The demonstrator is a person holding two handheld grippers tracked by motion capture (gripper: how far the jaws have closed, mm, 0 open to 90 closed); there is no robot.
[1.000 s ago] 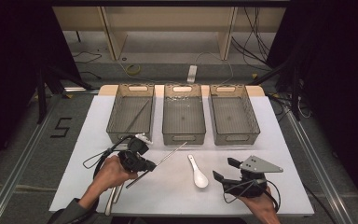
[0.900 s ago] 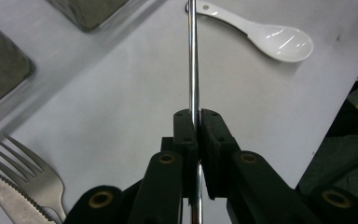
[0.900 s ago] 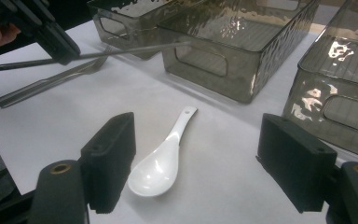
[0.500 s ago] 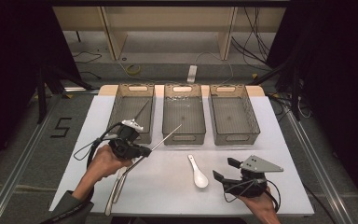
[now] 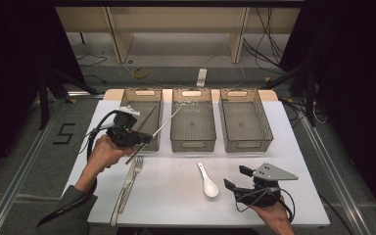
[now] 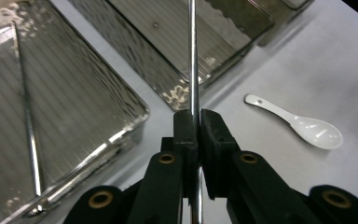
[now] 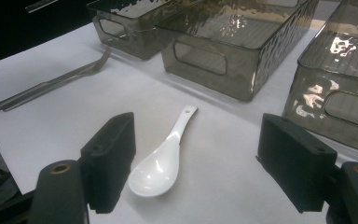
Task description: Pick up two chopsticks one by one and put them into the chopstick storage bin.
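The left claw (image 5: 144,138) pinches a metal rod (image 5: 162,124) and has lifted it from the worktop (image 5: 176,196) toward the left bin (image 5: 127,100), ready for deposit. The right claw (image 5: 235,178) rests spread beside the spoon (image 5: 208,182).

Left claw (image 6: 194,122) clamped, right claw (image 7: 205,161) agape

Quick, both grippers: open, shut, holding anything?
Left gripper: shut on a metal chopstick.
Right gripper: open, holding nothing, white spoon ahead.
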